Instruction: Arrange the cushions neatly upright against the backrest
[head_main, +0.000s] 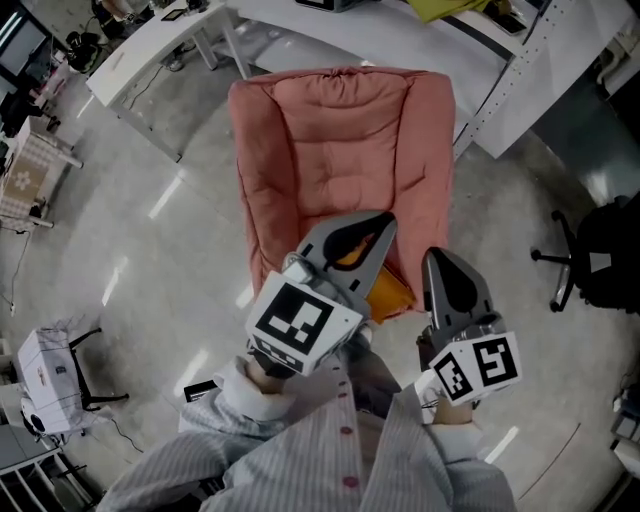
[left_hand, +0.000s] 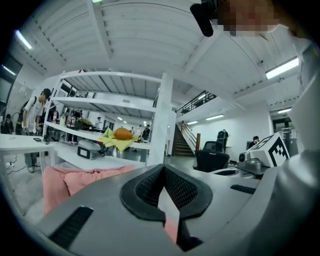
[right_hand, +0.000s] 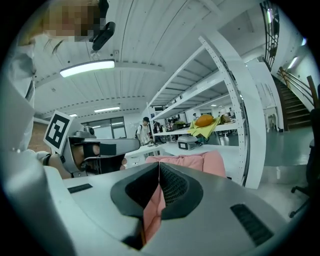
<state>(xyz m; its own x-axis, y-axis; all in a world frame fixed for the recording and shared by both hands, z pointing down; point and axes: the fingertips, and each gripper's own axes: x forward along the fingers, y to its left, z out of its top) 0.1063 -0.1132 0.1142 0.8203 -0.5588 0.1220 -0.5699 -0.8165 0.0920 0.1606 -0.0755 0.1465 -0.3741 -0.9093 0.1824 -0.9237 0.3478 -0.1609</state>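
A pink padded armchair (head_main: 340, 150) stands in front of me, its seat and backrest lined with one quilted pink pad. An orange cushion (head_main: 390, 293) lies at the seat's front edge, mostly hidden under my left gripper (head_main: 383, 220). That gripper hovers over the seat front, shut with nothing between its jaws. My right gripper (head_main: 433, 256) hangs just right of the orange cushion, off the chair's front right corner, also shut and empty. In the left gripper view the shut left gripper (left_hand: 163, 167) has the pink chair (left_hand: 65, 180) low at left. Past the shut right gripper (right_hand: 159, 165) in its own view, the chair's top edge (right_hand: 200, 161) shows.
White tables (head_main: 150, 50) and a white shelf rack (head_main: 540, 70) stand behind the chair. A black office chair (head_main: 600, 250) is at the right. A white box on a stand (head_main: 45, 375) sits at the left. The floor is glossy grey.
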